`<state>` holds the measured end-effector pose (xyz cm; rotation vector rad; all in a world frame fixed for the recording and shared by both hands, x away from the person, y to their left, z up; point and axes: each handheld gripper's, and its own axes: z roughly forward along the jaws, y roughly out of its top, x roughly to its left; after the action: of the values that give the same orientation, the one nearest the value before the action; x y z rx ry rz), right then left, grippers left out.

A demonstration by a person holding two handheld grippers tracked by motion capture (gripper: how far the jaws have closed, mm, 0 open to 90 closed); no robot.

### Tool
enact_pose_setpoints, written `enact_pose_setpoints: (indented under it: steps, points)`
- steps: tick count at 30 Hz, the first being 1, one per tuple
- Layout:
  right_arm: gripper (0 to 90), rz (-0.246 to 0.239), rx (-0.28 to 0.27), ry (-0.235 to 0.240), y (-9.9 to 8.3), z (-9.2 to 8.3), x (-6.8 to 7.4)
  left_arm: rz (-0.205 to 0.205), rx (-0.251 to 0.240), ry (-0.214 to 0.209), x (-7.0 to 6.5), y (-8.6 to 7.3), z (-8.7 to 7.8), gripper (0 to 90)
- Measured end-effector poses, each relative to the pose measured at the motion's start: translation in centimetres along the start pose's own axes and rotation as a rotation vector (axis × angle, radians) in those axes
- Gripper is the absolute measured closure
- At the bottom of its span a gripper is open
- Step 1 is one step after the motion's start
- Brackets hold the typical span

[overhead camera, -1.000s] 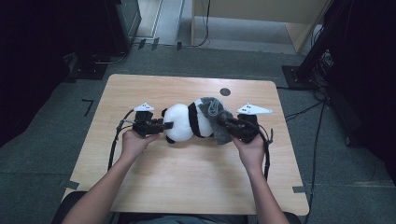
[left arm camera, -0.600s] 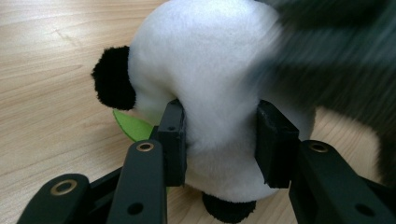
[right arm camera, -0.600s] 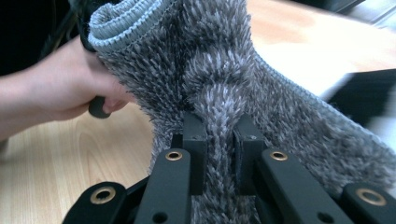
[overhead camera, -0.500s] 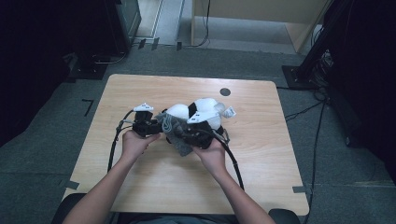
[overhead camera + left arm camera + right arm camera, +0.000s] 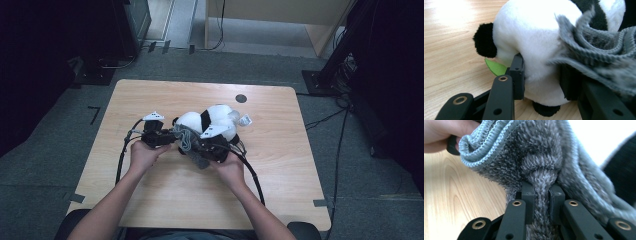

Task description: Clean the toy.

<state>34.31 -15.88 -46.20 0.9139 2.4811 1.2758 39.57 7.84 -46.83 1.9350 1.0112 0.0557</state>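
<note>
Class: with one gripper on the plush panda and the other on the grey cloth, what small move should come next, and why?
Probably draw the right gripper across the panda: it pinches the grey cloth, which lies bunched beside the toy, while the left gripper clamps the panda.

Bare table (image 5: 300, 150) all round the panda (image 5: 215, 120).

The plush panda (image 5: 210, 120) lies on the table (image 5: 280, 165) near its middle. The cloth (image 5: 192, 147) lies against the panda's near side, the left gripper (image 5: 170, 136) at the panda's left.
</note>
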Motion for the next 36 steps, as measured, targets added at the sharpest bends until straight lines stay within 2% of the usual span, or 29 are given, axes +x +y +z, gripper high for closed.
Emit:
enact_pose_setpoints:
  steps: [6, 14, 19, 26, 28, 30, 36]
  points:
    - [79.7, 0.023, 0.011, -0.061, -0.5, -2.1, -1.1, 0.013, 0.011, -0.001, 0.2, 0.2, 0.0, 62.0]
    - [79.7, 0.069, -0.026, -0.147, -1.1, -5.8, -3.1, 0.0, 0.016, -0.015, 0.5, 0.4, 0.2, 62.0]
    - [79.5, 0.132, -0.063, -0.196, -2.0, -8.1, -4.9, -0.004, 0.008, -0.017, 0.5, 0.4, 0.2, 62.0]
    - [79.8, 0.256, -0.082, -0.248, -3.3, -10.3, -7.3, -0.003, -0.003, -0.019, 0.7, 0.4, 0.2, 61.6]
    - [79.9, 0.269, -0.089, -0.256, -3.2, -10.8, -7.4, -0.001, -0.005, -0.017, 0.7, 0.4, 0.2, 61.4]
    - [79.9, 0.259, -0.106, -0.251, -2.9, -11.2, -7.1, 0.0, -0.006, -0.018, 0.8, 0.3, 0.2, 61.1]
    - [79.9, 0.202, -0.138, -0.187, -1.5, -11.3, -5.0, -0.017, -0.014, -0.035, 0.9, 0.4, 0.2, 60.9]
